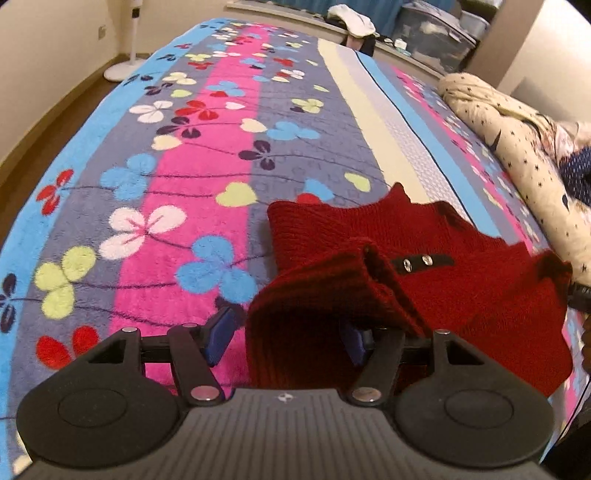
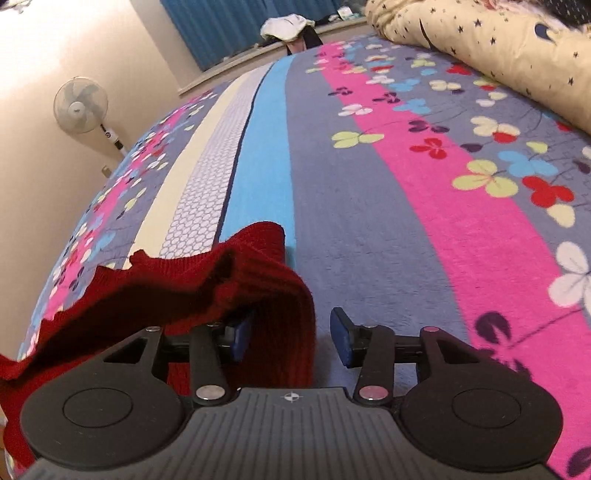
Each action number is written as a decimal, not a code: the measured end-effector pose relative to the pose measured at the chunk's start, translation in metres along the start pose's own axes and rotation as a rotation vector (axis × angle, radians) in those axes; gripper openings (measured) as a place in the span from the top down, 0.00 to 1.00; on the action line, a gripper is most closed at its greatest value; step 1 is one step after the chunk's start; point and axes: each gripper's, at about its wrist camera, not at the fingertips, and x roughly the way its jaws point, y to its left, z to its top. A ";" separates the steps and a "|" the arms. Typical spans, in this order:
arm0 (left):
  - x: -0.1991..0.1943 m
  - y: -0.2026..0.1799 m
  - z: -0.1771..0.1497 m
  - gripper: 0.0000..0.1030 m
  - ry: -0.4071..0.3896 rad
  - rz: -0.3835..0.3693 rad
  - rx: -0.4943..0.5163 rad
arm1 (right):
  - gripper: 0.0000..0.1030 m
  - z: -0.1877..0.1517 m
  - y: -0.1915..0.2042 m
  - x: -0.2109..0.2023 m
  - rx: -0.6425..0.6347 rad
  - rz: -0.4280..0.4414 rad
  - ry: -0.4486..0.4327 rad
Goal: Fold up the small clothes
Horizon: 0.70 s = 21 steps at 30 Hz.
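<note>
A dark red knit sweater [image 1: 424, 258] with a black tab and two small buttons lies on the flowered bedspread [image 1: 207, 166]. My left gripper [image 1: 288, 332] is open, its jaws wide apart; a ribbed sleeve or hem drapes over the right finger [image 1: 354, 339] and lies between the jaws. In the right wrist view the same sweater [image 2: 155, 284] hangs over the left finger [image 2: 240, 332] of my right gripper [image 2: 291, 336], which is also open. Its right finger [image 2: 341, 336] is bare above the bedspread [image 2: 369, 221].
A cream star-print duvet [image 1: 517, 136] is bunched along the right side of the bed and also shows in the right wrist view [image 2: 498, 44]. A standing fan [image 2: 83, 105] is by the wall. Clothes and storage boxes [image 1: 436, 29] sit beyond the bed's far end.
</note>
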 end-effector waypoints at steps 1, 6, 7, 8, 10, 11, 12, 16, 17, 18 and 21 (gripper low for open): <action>0.003 0.001 0.001 0.35 -0.003 -0.004 -0.004 | 0.54 0.001 0.001 0.004 0.004 -0.004 0.003; 0.018 0.007 0.008 0.35 -0.002 -0.016 -0.030 | 0.53 0.005 0.006 0.013 0.019 -0.011 0.002; 0.021 0.008 0.009 0.35 0.000 -0.016 -0.034 | 0.53 0.005 0.006 0.015 0.016 -0.015 0.005; 0.024 0.010 0.010 0.35 0.003 -0.017 -0.038 | 0.54 0.005 0.007 0.016 0.015 -0.017 0.008; 0.030 0.011 0.012 0.35 0.005 -0.025 -0.041 | 0.54 0.005 0.008 0.016 0.011 -0.018 0.007; 0.031 0.011 0.012 0.37 0.001 -0.027 -0.037 | 0.54 0.005 0.009 0.016 0.003 -0.018 0.004; 0.032 0.010 0.012 0.42 -0.005 -0.029 -0.030 | 0.59 0.005 0.010 0.015 -0.007 -0.020 0.001; 0.030 0.000 0.016 0.85 -0.033 -0.068 0.028 | 0.89 0.007 0.019 0.012 -0.058 -0.022 -0.032; 0.027 -0.003 0.017 0.86 -0.062 -0.055 0.051 | 0.89 0.009 0.021 0.008 -0.061 -0.024 -0.054; 0.021 -0.005 0.020 0.86 -0.096 -0.047 0.063 | 0.90 0.013 0.023 0.002 -0.054 -0.012 -0.090; 0.009 0.002 0.028 0.86 -0.189 -0.050 -0.003 | 0.90 0.027 0.020 -0.023 0.031 0.080 -0.240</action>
